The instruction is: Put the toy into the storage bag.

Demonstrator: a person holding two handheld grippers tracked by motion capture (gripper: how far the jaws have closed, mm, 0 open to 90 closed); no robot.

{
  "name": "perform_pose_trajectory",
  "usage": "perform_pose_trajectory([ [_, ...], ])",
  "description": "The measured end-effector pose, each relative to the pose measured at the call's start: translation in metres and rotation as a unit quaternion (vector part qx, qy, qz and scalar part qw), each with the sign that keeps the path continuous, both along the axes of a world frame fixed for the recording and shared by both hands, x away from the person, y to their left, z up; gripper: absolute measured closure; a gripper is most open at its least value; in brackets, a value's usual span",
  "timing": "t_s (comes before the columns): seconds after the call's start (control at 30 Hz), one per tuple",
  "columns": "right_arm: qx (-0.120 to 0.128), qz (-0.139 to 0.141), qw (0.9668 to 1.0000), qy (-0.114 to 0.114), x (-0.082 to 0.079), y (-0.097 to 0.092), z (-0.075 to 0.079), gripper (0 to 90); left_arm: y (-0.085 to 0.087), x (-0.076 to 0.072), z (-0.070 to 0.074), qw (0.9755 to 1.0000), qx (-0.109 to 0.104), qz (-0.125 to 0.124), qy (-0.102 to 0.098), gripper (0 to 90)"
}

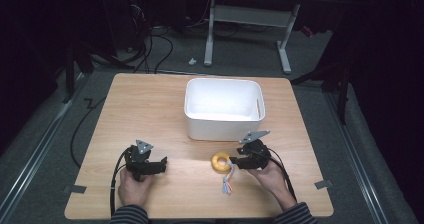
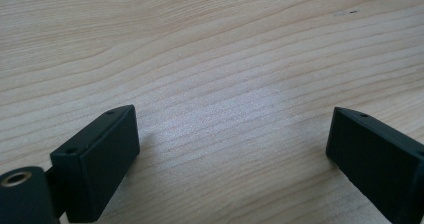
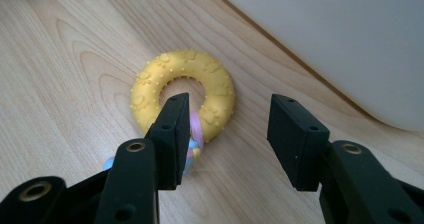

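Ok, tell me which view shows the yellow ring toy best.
The right gripper view: the yellow ring toy is close, its paw-print bumps and pastel rope clear, with the open right gripper over its near edge. In the high view it is small, before the white bin. The left gripper view has bare wooden table.

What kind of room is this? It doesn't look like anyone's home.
Probably a lab or workshop set up for recording: a lit wooden table in a dark room, loose cables across the grey floor, and an adjustable desk frame behind.

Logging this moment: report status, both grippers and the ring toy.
Left gripper open over bare table. Right gripper open, straddling yellow ring toy's near edge, not clamped. White bin beyond, nothing in the way.
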State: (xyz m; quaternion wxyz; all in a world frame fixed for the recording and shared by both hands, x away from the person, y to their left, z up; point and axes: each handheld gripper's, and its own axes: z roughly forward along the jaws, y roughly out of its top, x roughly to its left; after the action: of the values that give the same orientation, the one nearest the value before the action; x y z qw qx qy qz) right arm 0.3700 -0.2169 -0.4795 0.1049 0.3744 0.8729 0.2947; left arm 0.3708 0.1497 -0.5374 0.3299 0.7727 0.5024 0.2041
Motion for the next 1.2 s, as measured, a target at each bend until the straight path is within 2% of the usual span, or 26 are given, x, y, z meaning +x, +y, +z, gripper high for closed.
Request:
perform_pose_trajectory([
  [0.03, -0.010, 0.003, 0.9999, 0.009, 0.003, 0.006, -0.001, 51.5, 0.000, 0.000, 0.000, 1.0000, 0.000, 0.000, 0.000, 7.2],
  [0.23, -0.030, 0.012, 0.9991, 0.026, 0.013, 0.019, -0.004, 52.1, 0.000, 0.000, 0.000, 1.0000, -0.001, 0.001, 0.000, 7.4],
  [0.4, -0.048, 0.012, 0.9982, 0.034, 0.017, 0.028, -0.009, 52.8, 0.000, 0.000, 0.000, 1.0000, -0.001, 0.001, -0.001, 7.5],
  [0.77, -0.052, 0.001, 0.9979, 0.037, 0.025, 0.030, -0.016, 58.9, 0.000, 0.000, 0.000, 1.0000, 0.000, 0.000, -0.001, 7.8],
  [0.93, -0.063, 0.007, 0.9969, 0.046, 0.027, 0.036, -0.021, 60.9, 0.000, 0.000, 0.000, 1.0000, 0.000, 0.000, -0.001, 7.8],
  [1.2, -0.065, 0.013, 0.9966, 0.049, 0.027, 0.037, -0.021, 63.8, 0.000, 0.000, 0.000, 1.0000, 0.000, 0.000, -0.001, 8.0],
])
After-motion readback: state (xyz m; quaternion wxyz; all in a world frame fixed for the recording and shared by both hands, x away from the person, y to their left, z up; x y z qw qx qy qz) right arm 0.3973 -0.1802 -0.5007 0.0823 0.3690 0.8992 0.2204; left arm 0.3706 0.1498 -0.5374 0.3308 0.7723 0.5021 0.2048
